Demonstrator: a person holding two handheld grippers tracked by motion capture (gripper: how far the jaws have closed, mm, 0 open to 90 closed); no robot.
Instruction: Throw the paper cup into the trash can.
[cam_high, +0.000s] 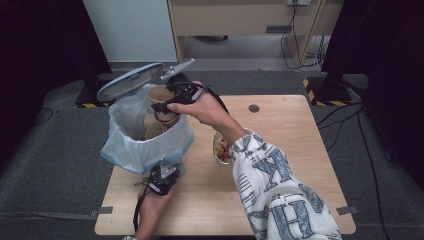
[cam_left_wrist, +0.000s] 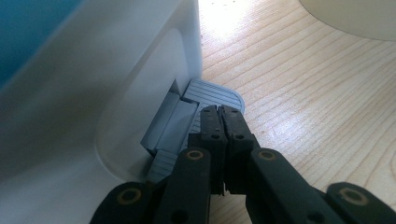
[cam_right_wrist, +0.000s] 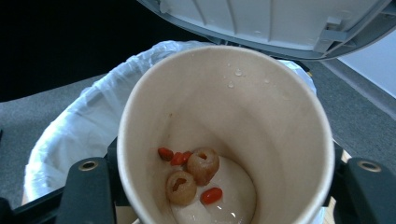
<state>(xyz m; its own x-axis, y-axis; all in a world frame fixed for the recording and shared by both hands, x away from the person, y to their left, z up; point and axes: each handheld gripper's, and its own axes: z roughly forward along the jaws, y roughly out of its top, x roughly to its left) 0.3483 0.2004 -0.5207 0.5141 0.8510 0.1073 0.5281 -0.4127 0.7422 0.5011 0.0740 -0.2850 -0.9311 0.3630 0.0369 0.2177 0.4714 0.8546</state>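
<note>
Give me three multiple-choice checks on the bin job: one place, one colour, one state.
1. Where is the paper cup in the right gripper?
A. over the bin's open top
B. flat on the table
C. on the floor

2. What colour are the small bits inside that cup?
A. green
B. red
C. blue

3. How is the bin lid?
A. shut
B. lying on the table
C. raised

Answers: 1 A, the high view shows the cup above the bin; 2 B, red pieces lie beside two pale rings; 3 C, the left gripper presses the pedal.
</note>
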